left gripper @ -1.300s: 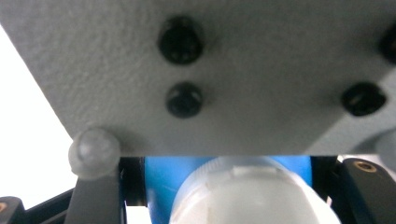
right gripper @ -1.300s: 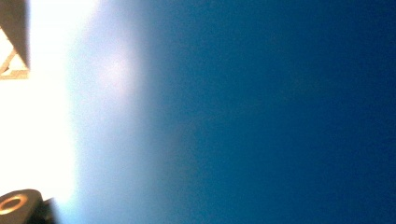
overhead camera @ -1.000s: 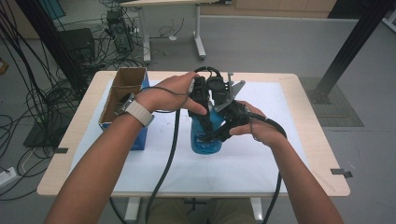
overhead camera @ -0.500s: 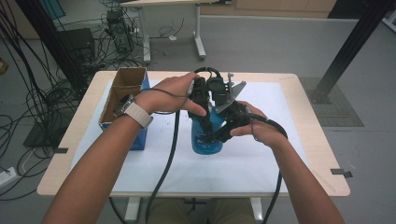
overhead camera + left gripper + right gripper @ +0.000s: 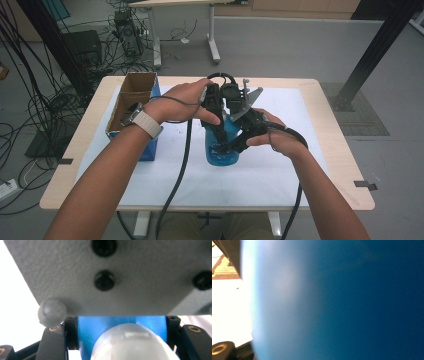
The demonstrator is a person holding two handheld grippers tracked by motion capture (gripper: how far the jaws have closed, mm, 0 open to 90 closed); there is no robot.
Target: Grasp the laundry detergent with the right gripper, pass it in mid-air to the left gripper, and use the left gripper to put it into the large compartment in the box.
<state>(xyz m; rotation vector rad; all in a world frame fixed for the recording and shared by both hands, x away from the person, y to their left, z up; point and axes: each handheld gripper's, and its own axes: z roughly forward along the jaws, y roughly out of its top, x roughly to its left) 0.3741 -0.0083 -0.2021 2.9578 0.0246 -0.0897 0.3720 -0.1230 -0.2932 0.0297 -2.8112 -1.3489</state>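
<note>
A blue bottle [image 5: 222, 152] stands upright in the middle of the white mat. My left gripper [image 5: 216, 112] comes down on its top and is shut on the blue neck [image 5: 105, 327], with a pale cap [image 5: 132, 345] showing between the black jaws. The other gripper's grey plate [image 5: 125, 277] hangs just beyond it. My right gripper [image 5: 239, 142] reaches in from the right and is shut on the bottle's body, whose blue wall [image 5: 349, 302] sits right against its camera. Both hands are close together over the bottle.
An open cardboard box [image 5: 132, 97] with blue sides stands at the table's left edge, beside the left forearm. The white mat [image 5: 280, 170] covers most of the wooden table [image 5: 210, 205]. Cables trail from both grippers toward the front edge. A black post [image 5: 375, 50] stands behind at right.
</note>
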